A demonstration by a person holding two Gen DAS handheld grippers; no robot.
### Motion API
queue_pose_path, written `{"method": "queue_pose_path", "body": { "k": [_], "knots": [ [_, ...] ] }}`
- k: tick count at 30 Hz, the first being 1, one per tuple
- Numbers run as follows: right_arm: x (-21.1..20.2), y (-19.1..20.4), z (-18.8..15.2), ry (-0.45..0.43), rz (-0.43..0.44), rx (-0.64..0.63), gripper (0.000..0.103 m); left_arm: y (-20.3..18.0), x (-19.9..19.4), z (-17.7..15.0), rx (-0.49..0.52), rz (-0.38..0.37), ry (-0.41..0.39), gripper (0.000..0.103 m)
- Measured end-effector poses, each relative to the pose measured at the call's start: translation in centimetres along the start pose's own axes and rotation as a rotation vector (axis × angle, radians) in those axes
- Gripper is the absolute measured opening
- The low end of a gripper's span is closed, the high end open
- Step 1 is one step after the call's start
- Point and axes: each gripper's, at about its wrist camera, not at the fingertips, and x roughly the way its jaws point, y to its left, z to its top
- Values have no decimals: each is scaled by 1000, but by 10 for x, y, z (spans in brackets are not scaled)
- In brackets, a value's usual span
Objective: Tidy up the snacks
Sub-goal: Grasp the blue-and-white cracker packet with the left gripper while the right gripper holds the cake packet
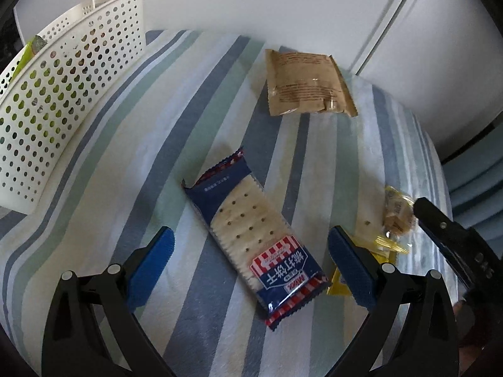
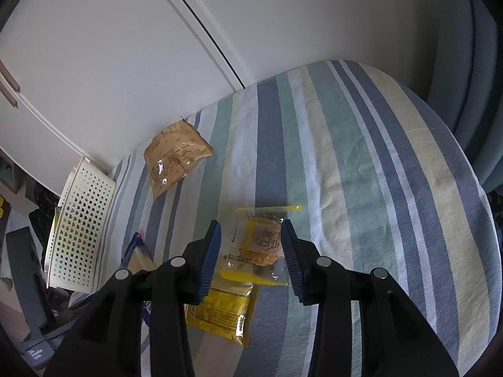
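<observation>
A blue, red and white cracker packet (image 1: 251, 242) lies on the striped cloth, between the spread fingers of my left gripper (image 1: 251, 243), which is open just above it. A brown packet (image 1: 308, 86) lies farther back. My right gripper (image 2: 250, 235) is open and straddles a clear yellow-edged packet with a round biscuit (image 2: 262, 245). Its right pad sits at the biscuit's edge and its left pad stands slightly apart. A yellow sachet (image 2: 220, 314) lies under that packet. The white perforated basket (image 1: 63, 100) stands at the left and holds a green packet (image 1: 31, 50).
The table with the striped cloth (image 2: 361, 172) stands against white cabinet doors (image 2: 110, 47). Its rounded edge drops off on the right. The basket (image 2: 81, 226) sits at the table's left edge, with dark clutter on the floor beyond it.
</observation>
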Motion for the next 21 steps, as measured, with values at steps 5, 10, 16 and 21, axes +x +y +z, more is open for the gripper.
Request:
{"method": "queue_pose_path", "body": {
  "k": [5,10,16,21],
  "knots": [
    [0,-3,0,2,1,10,40,-5,14,0,27,49,35,99],
    [0,-4,1,5,4,12,40,-3,23,4,69,77,54,99],
    [0,-3,0,8,7,16,40,19,22,13,99,140,52,99],
    [3,0,-2,14,5,5,41,36,21,22,110,149,38,92]
  ]
}}
